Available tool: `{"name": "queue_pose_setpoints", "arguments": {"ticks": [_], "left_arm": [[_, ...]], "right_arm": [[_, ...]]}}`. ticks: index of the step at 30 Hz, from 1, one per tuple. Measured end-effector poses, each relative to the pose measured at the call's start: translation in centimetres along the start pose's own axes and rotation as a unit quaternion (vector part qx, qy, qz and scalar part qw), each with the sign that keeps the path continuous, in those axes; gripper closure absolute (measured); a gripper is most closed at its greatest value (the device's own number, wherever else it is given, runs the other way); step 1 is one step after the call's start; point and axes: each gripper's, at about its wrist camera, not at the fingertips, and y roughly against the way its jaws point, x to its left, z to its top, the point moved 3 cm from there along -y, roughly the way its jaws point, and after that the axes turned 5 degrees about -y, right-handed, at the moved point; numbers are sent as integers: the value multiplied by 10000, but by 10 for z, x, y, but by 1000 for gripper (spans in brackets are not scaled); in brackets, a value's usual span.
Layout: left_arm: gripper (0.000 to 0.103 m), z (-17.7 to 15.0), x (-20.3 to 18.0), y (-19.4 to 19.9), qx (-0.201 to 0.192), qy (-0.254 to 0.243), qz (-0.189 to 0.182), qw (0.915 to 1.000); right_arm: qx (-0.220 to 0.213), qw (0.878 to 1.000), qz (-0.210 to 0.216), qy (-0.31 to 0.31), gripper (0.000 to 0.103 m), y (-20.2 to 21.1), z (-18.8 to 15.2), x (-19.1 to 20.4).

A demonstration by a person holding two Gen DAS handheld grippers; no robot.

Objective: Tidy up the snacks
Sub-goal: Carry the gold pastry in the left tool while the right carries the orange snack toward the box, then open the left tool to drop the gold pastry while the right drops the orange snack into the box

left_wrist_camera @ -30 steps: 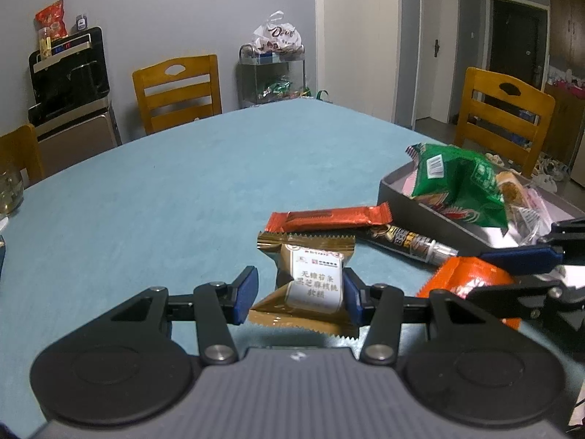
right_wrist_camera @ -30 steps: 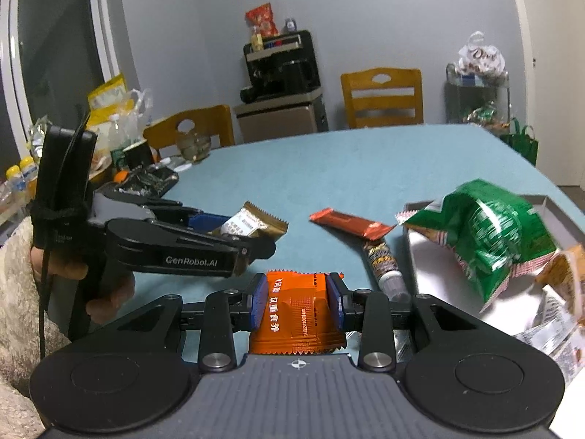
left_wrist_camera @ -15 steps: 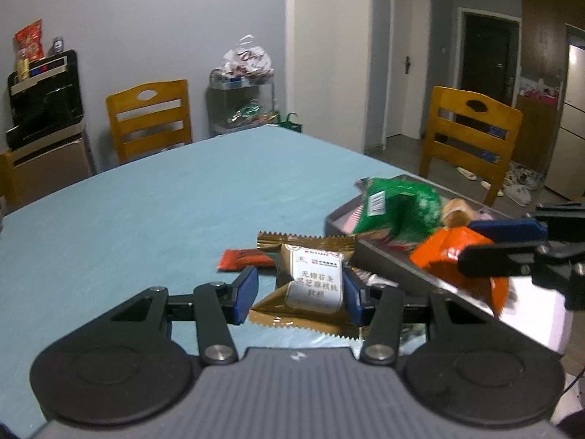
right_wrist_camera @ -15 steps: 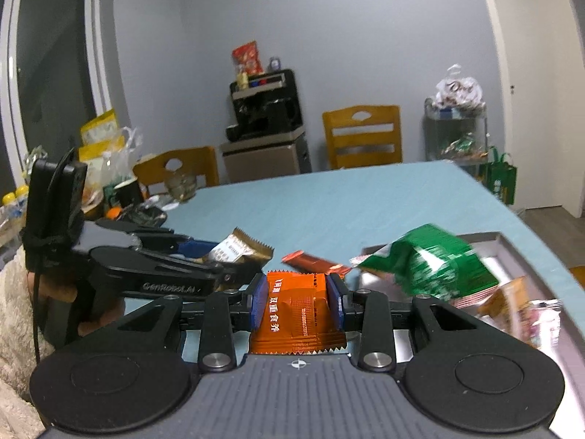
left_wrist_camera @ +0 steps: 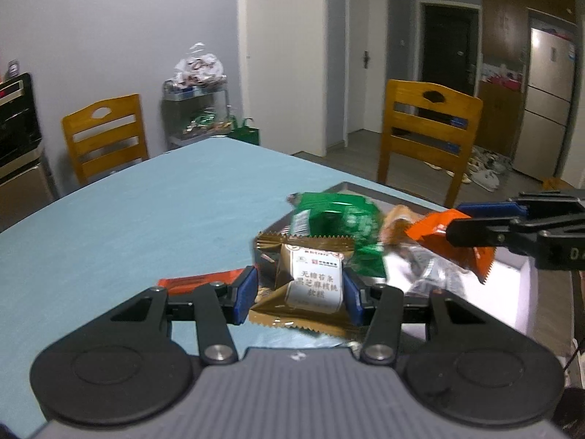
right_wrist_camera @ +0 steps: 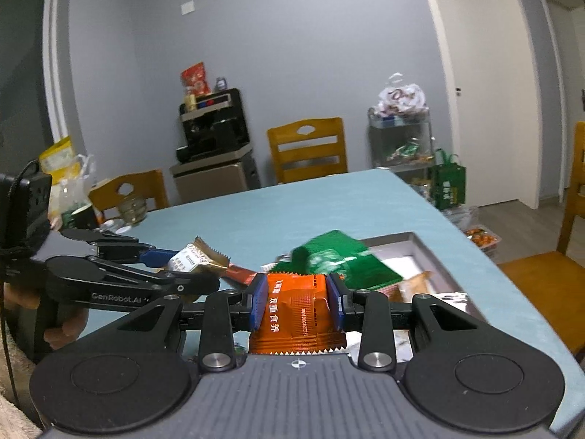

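1. We hold the gold foil snack packet with a white label [left_wrist_camera: 310,285] clamped between the fingers of the left gripper [left_wrist_camera: 299,295], lifted off the light blue table [left_wrist_camera: 153,219].
2. We hold the orange crinkled snack packet [right_wrist_camera: 297,311] clamped between the fingers of the right gripper [right_wrist_camera: 297,305], also in the air.
3. The target appears to be the grey shallow rectangular box [right_wrist_camera: 426,252], which already contains a green foil snack bag [right_wrist_camera: 340,259].
4. We carry each packet over a free area of the box floor before parting the fingers.
5. We release low, one packet at a time, so neither bounces over the rim.
6. We keep the grippers apart to avoid collision.
7. A red-orange flat snack bar [left_wrist_camera: 201,280] lies on the table; we judge it next.
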Motion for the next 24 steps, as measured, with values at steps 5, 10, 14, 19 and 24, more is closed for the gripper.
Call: {"name": "queue_pose_setpoints", "arguments": {"ticks": [5, 10, 14, 19, 24], "left_arm": [[56, 7, -31, -13, 42, -262, -320, 9991], [56, 11, -59, -27, 97, -465, -674, 9966], [56, 9, -83, -38, 229, -666, -871, 9937], [56, 6, -90, -42, 302, -696, -967, 9924], [56, -1, -97, -47, 451, -750, -1209, 9888]], "right_arm": [[-40, 9996, -229, -133, 67, 8, -6, -23], [29, 9987, -485, -173, 90, 15, -17, -42], [200, 9973, -652, -271, 90, 12, -29, -57], [358, 9974, -541, -311, 88, 15, -37, -64], [552, 9963, -581, -306, 86, 16, -45, -69]]}}
